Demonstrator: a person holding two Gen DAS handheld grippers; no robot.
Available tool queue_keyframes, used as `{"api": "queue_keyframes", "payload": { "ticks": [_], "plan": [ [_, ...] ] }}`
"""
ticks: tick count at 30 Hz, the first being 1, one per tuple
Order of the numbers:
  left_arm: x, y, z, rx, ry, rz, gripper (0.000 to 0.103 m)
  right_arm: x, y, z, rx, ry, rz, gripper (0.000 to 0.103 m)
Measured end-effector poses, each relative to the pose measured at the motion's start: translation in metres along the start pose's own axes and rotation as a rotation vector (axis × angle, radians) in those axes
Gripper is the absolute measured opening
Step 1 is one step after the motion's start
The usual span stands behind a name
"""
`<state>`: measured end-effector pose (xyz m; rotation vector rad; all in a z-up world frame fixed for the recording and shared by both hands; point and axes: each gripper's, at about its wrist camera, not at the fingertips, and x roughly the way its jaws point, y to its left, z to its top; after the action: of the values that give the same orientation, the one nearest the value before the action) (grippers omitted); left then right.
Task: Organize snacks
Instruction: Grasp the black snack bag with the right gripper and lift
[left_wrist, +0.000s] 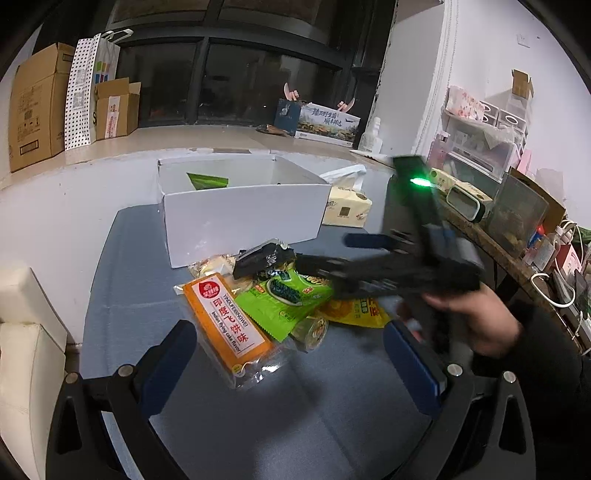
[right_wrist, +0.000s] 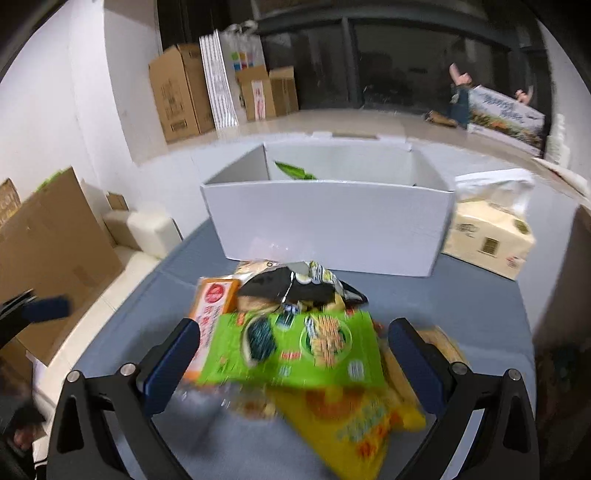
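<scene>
A pile of snacks lies on the blue-grey table (left_wrist: 258, 424): an orange flying-cake packet (left_wrist: 225, 325), a green packet (left_wrist: 284, 299) (right_wrist: 295, 347), a yellow packet (left_wrist: 354, 312) (right_wrist: 354, 421) and a dark crumpled packet (right_wrist: 299, 286). A white open box (left_wrist: 243, 218) (right_wrist: 328, 225) stands behind the pile with a green packet (left_wrist: 207, 180) inside. My left gripper (left_wrist: 291, 350) is open, just before the pile. My right gripper (right_wrist: 295, 354) is open, its fingers either side of the green packet; in the left wrist view it (left_wrist: 295, 254) reaches over the pile from the right.
A tissue box (left_wrist: 347, 206) (right_wrist: 487, 232) stands right of the white box. Cardboard boxes (left_wrist: 37, 107) and a dotted bag stand on the ledge behind. A cluttered shelf (left_wrist: 517, 229) runs along the right. A cream seat (left_wrist: 26, 332) is at the left.
</scene>
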<state>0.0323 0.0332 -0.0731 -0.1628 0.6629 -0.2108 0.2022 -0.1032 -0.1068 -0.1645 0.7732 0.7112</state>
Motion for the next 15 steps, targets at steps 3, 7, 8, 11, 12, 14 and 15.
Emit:
{"api": "queue_keyframes", "payload": {
  "ticks": [3, 7, 8, 11, 12, 14, 15],
  "plan": [
    [-0.001, 0.004, -0.002, -0.011, 0.003, 0.004, 0.103, 0.032, 0.003, 0.013, -0.032, 0.053, -0.022, 0.103],
    [-0.003, 0.01, -0.005, -0.025, 0.003, 0.006, 0.103, 0.064, 0.002, 0.021, -0.059, 0.112, -0.051, 0.103],
    [-0.004, 0.011, -0.006, -0.027, 0.001, 0.007, 0.103, 0.07, 0.003, 0.02, -0.077, 0.124, -0.061, 0.103],
    [-0.005, 0.015, -0.007, -0.034, 0.001, 0.007, 0.103, 0.084, 0.006, 0.019, -0.139, 0.159, -0.075, 0.103],
    [-0.004, 0.016, -0.008, -0.038, 0.001, 0.008, 0.103, 0.089, 0.007, 0.018, -0.157, 0.184, -0.076, 0.103],
    [-0.002, 0.019, -0.009, -0.052, 0.004, 0.007, 0.103, 0.095, 0.008, 0.017, -0.181, 0.197, -0.084, 0.103],
    [-0.001, 0.02, -0.009, -0.058, 0.007, 0.004, 0.103, 0.1, 0.009, 0.017, -0.193, 0.215, -0.083, 0.103]
  ]
}}
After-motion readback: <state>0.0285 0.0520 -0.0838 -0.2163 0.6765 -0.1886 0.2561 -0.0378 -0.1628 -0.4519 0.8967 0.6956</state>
